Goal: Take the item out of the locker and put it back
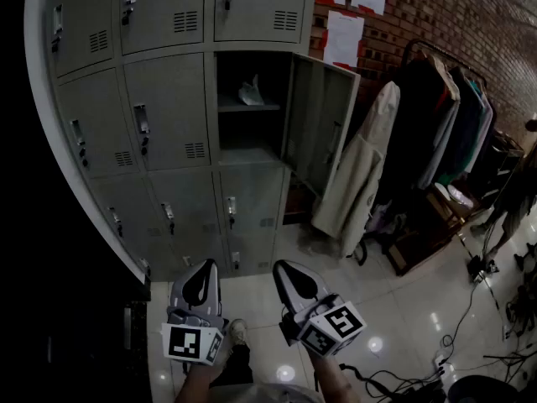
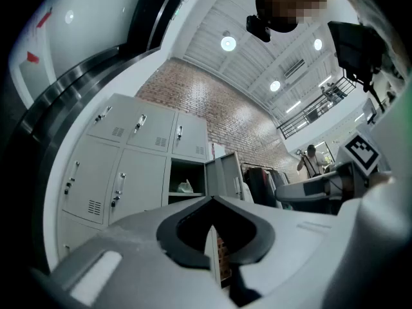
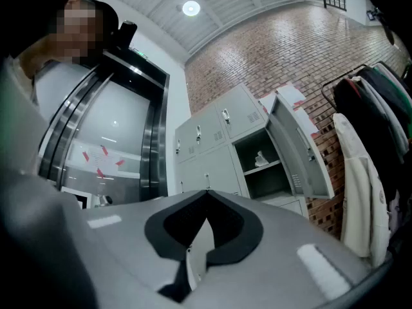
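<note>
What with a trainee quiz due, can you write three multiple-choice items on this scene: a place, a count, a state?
1. Where in the open locker is the item? A upper shelf; B bottom; C outside it.
2. How many lockers stand open? A one; B two; C three.
3. The right gripper's jaws are: A wide apart; B shut, empty; C shut on the item.
Answers: 1 A, it lies on the shelf. 2 A, only one door is swung out. 3 B, the tips meet with nothing between.
</note>
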Motion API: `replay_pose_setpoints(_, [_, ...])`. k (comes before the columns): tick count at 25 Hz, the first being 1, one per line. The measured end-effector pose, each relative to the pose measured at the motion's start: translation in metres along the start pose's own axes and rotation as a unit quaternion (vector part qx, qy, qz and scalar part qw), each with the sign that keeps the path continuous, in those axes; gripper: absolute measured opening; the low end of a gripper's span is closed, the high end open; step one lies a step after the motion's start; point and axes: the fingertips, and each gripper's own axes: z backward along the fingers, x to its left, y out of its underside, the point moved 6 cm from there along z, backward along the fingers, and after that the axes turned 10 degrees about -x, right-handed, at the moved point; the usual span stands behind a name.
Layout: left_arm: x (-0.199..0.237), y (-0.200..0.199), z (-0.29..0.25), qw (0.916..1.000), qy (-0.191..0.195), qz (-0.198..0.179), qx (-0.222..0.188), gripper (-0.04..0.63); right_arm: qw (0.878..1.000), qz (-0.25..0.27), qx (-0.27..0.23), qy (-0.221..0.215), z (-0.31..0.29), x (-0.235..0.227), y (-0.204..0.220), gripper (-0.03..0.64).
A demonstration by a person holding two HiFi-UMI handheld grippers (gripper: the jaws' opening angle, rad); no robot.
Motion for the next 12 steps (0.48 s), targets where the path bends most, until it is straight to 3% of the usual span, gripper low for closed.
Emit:
replay_pose_setpoints(8, [0.109, 0.038, -0.151, 0.9998, 0.009, -0.008, -0.018, 0.006, 1.0, -0.003, -0.013, -0.01, -0.168, -0.079, 0.017, 0.002])
replay_pose_setpoints(12, [0.152, 0.059, -0.208, 0.9997, 0.005, -0.002, -0.022, 0.006, 1.0, 0.019, -0.002, 0.003, -0.229, -0.12, 0.029, 0.003])
